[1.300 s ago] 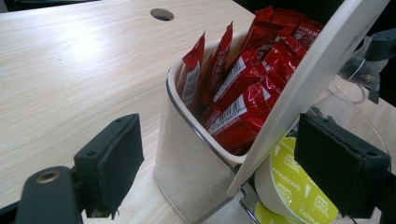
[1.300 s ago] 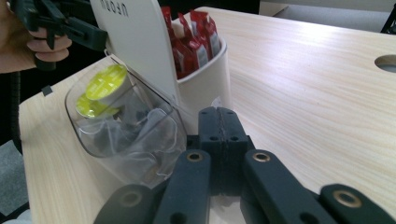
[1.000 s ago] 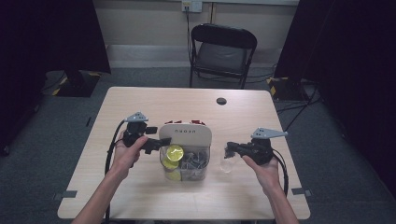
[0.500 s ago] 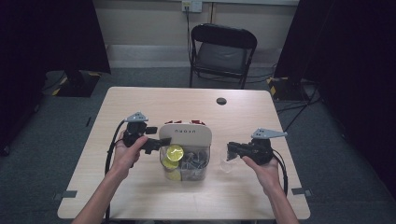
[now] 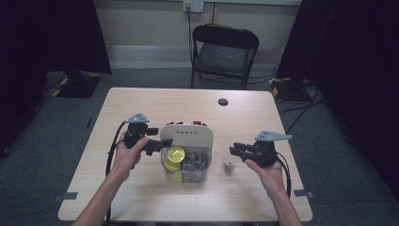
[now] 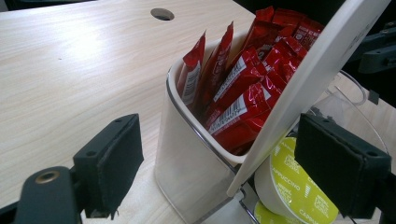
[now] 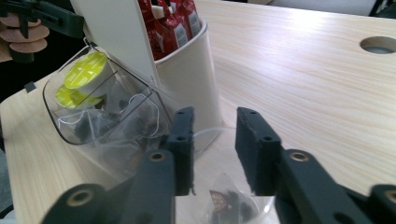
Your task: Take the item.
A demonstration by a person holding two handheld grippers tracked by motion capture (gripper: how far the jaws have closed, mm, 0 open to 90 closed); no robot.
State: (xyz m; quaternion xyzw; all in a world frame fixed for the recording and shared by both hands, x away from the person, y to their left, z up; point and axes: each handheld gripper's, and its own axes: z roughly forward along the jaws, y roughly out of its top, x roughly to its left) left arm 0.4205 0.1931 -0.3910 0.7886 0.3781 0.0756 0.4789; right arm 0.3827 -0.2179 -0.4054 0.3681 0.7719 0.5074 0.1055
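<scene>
Right tool (image 7: 214,144) just opened over one tea bag (image 7: 224,198).

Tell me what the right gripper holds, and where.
Nothing: the right gripper has just been opening its jaws; the tea bag lies loose below.

A black folding chair (image 5: 225,52) stands on grey floor (image 5: 42,127) behind the table (image 5: 117,108).

The right gripper (image 5: 234,150) has just been opening; the tea bag (image 7: 224,198) seems released below it.
</scene>
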